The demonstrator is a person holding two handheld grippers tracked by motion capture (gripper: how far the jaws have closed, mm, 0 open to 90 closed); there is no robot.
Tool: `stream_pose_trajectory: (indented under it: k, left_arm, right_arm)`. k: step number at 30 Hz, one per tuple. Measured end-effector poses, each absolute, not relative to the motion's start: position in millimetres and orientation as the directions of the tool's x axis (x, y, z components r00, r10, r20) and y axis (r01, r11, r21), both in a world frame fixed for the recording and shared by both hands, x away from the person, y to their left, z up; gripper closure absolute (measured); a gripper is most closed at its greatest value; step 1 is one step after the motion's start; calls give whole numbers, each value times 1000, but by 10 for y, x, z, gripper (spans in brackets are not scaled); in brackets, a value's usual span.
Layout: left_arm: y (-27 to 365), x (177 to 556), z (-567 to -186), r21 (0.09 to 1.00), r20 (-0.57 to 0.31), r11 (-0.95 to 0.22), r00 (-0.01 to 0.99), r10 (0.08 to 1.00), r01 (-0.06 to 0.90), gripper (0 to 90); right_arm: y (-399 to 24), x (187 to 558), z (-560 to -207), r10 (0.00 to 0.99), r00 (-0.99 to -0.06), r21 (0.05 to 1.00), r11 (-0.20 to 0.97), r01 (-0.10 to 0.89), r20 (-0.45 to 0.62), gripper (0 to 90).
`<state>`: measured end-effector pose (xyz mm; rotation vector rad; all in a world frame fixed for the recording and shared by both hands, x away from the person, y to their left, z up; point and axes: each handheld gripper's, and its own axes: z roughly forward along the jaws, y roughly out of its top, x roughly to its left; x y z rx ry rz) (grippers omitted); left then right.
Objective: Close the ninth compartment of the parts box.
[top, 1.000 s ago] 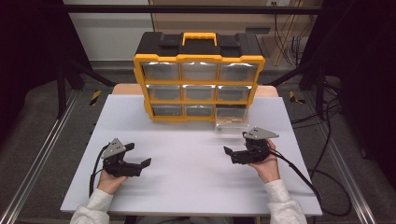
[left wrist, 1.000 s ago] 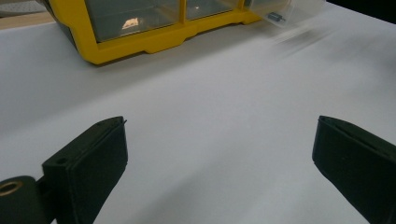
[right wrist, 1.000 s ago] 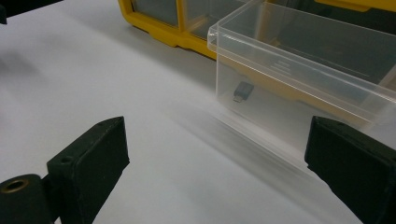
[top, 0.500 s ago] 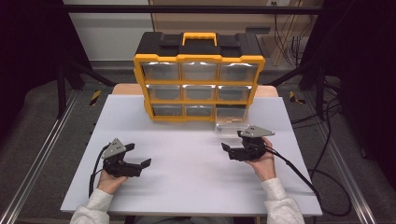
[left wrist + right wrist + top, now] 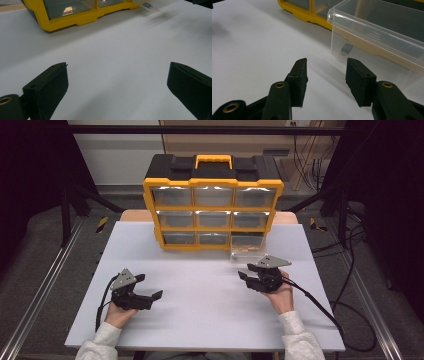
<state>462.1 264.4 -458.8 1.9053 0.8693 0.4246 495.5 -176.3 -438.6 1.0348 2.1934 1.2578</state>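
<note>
Just short of the clear drawer [image 5: 377, 37], the right gripper [image 5: 325, 75] is held, jaws having just been narrowing on nothing, probably for its front wall, while the left gripper [image 5: 117, 82] is kept wide.

— What is borne by the white table [image 5: 200, 320]?
— A yellow drawer cabinet [image 5: 213, 205] is set at its far edge (black-topped), and a clear plastic drawer [image 5: 247, 247] is drawn out onto the surface just before it.

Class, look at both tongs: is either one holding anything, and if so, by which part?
Nothing is held. The right tongs have just been closing, with only air between them, short of the clear plastic drawer. The left tongs gape over the bare table.
</note>
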Motion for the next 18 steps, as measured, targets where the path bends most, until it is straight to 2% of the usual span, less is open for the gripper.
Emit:
stream_pose_trajectory:
  k: [18]
  left_arm:
    - [2643,4621,-4604,874,-71,-287,687,723,392,27]
  right_arm:
    - [-1756,4972,-4398,770,-637,856,334,395,-7,806]
